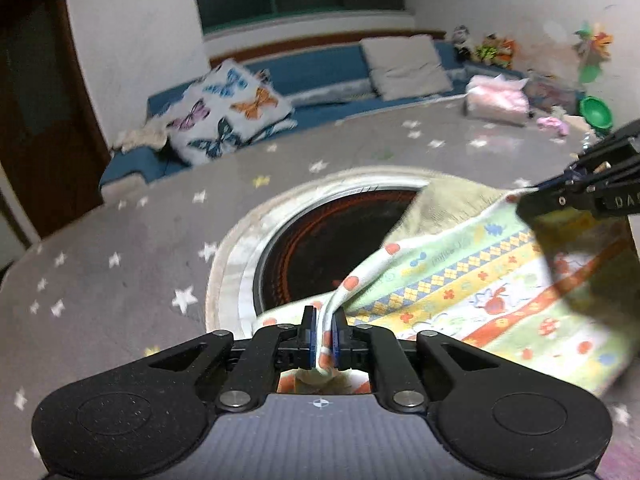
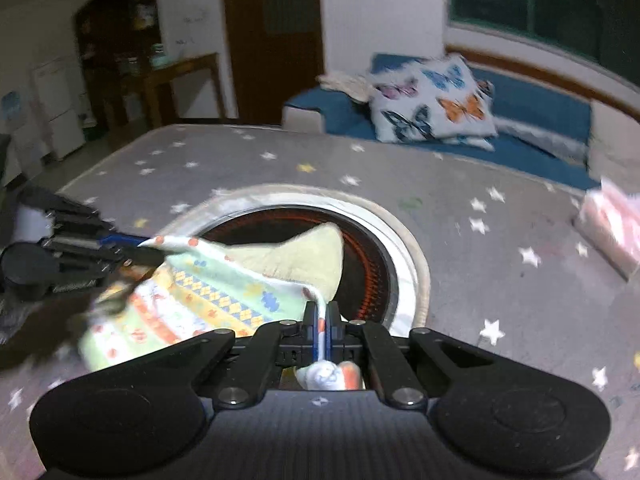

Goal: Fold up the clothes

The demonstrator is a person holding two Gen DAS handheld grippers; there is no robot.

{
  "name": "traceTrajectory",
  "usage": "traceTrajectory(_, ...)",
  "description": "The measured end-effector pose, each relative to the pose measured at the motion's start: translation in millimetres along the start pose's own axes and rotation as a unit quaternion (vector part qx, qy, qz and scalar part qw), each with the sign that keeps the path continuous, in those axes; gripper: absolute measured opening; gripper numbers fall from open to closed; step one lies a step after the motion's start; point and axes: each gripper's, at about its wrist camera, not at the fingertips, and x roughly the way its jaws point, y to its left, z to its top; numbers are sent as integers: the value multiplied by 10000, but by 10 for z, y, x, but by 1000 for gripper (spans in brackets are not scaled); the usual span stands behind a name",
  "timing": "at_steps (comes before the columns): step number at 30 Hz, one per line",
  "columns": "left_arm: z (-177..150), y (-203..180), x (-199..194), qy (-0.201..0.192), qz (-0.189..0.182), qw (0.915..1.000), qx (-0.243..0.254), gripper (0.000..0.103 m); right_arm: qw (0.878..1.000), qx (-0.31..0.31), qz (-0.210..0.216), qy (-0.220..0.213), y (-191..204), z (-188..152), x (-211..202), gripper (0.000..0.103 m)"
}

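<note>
A small patterned garment (image 1: pixel 472 280), pale green and yellow with orange and blue prints, hangs stretched between both grippers above a grey star-print table. My left gripper (image 1: pixel 323 332) is shut on one corner of it, the cloth pinched between its blue pads. From the left wrist view the right gripper (image 1: pixel 560 188) is at the far right, clamped on the other corner. In the right wrist view my right gripper (image 2: pixel 321 328) is shut on the garment (image 2: pixel 224 292), and the left gripper (image 2: pixel 136 248) holds the far corner at the left. A plain yellowish inner side (image 2: pixel 308 256) shows behind.
The table (image 1: pixel 120 264) has a round black heater recess (image 1: pixel 332 240) with an orange glow in its middle, under the garment. A pink tissue pack (image 1: pixel 496 100) and a green bowl (image 1: pixel 598 112) lie at the far right. A blue sofa (image 2: pixel 532 120) with a butterfly cushion (image 2: pixel 432 100) stands behind.
</note>
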Motion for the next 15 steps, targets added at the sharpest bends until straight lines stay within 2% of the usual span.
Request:
traceTrajectory(1, -23, 1, 35, 10, 43, 10000, -16, 12, 10000, 47, -41, 58, -23, -12, 91, 6)
traceTrajectory(3, -53, 9, 82, 27, 157, 9999, -30, 24, 9996, 166, -157, 143, -91, -61, 211, 8)
traceTrajectory(5, -69, 21, 111, 42, 294, 9996, -30, 24, 9992, 307, -197, 136, -163, -82, 195, 16)
traceTrajectory(10, -42, 105, 58, 26, 489, 9986, -205, 24, 9986, 365, -373, -97, -244, -109, -108, 18)
traceTrajectory(13, 1, 86, -91, -141, 437, 9986, -276, 24, 9990, 317, -256, -208, -201, -181, -357, 18)
traceTrajectory(15, 31, 0, -75, -118, 271, 9993, -248, 24, 9995, 245, -138, -153, -154, -249, -437, 18)
